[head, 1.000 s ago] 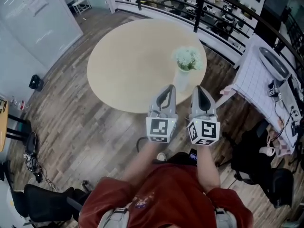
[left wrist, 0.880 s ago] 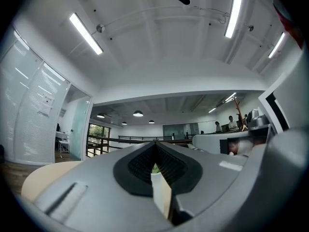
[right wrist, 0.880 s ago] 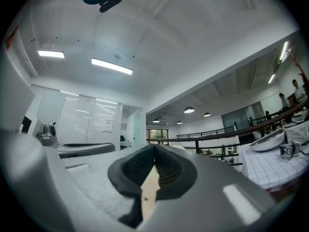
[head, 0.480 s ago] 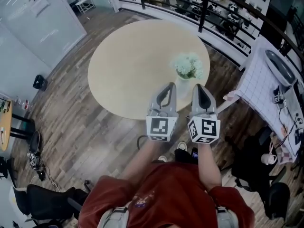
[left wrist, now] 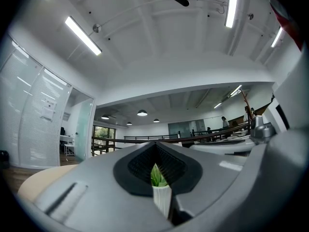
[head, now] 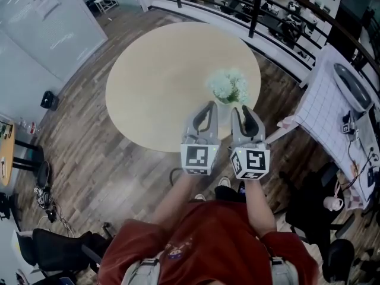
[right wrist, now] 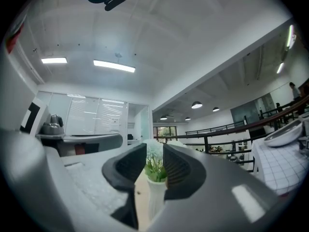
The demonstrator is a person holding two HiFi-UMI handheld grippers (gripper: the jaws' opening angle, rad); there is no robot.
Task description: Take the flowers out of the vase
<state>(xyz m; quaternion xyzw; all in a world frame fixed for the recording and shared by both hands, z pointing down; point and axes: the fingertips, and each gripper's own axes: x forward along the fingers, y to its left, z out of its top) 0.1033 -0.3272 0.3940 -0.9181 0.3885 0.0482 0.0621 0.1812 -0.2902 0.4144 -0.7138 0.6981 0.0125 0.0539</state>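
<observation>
One slim white vase (right wrist: 155,197): pale green-white flowers (head: 227,86) inside.
Left tool (head: 208,105): I saw it shut, empty.
Right tool (head: 242,109): jaws were just opening, empty.

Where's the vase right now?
Head view, right of centre: the white vase stands near the round table's near-right edge, flowers in it, just beyond the right tongs, whose jaws have just been opening.

Both arms reach level, side by side, toward the vase (right wrist: 155,199). The left tool (head: 207,107) has its jaws together, while the right tool (head: 242,109) has just been opening its jaws slightly (pads pressing nothing).
</observation>
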